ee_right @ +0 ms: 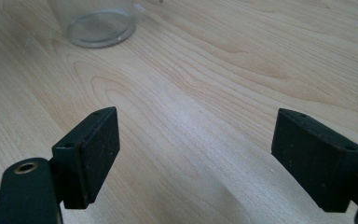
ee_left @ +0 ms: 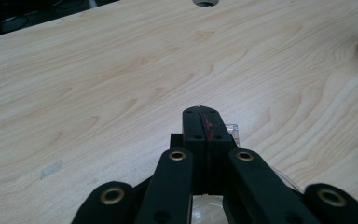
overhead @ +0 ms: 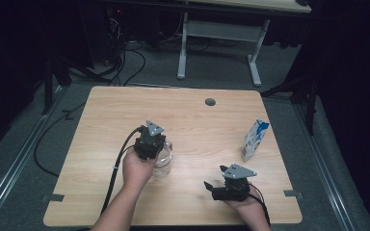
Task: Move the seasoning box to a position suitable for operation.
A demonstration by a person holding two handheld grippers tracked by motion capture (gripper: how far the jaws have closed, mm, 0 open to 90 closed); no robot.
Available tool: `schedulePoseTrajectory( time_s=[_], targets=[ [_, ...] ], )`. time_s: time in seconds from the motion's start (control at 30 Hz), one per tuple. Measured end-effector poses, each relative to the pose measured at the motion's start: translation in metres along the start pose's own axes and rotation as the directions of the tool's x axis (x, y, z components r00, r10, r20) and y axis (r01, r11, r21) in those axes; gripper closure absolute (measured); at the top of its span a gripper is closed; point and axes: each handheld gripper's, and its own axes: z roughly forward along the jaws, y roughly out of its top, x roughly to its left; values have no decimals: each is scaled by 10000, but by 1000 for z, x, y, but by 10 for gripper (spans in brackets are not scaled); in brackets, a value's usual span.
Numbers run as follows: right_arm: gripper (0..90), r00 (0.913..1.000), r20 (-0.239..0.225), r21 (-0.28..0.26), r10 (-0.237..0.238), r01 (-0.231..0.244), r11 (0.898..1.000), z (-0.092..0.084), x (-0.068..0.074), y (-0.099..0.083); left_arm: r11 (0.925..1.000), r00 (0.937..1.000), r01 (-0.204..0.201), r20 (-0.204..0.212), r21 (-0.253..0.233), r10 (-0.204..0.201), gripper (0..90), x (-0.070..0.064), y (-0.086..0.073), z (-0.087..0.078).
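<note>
At table centre: clear glass jar, upright.
Left gripper directly over the jar, jaws pressed together, gripping nothing visible; right gripper near the front edge, jaws wide, empty; milk carton standing at right, wooden table.

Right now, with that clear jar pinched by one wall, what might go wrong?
The left hand-held gripper pinches only the thin rim of the clear glass jar, so the jar could slip or tip. Sliding it right might send it into the milk carton. The right hand-held gripper stands open, apart from the jar, lending no support.
</note>
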Motion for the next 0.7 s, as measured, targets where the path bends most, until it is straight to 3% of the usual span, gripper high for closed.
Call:
schedulePoseTrajectory(
  time_s=[0.43,0.6,0.7],
  targets=[
    [156,10000,14,55,-59,59,10000,2,1,0,9992,9996,246,158,-317,-241,900,8,-3,-8],
    [156,10000,48,95,-35,35,9999,2,0,-1,9970,9986,426,346,-651,-404,900,17,-12,-21],
    [157,10000,59,95,-35,35,9999,3,0,-1,9960,9993,338,163,-829,-326,900,21,-16,-27]
  ],
)
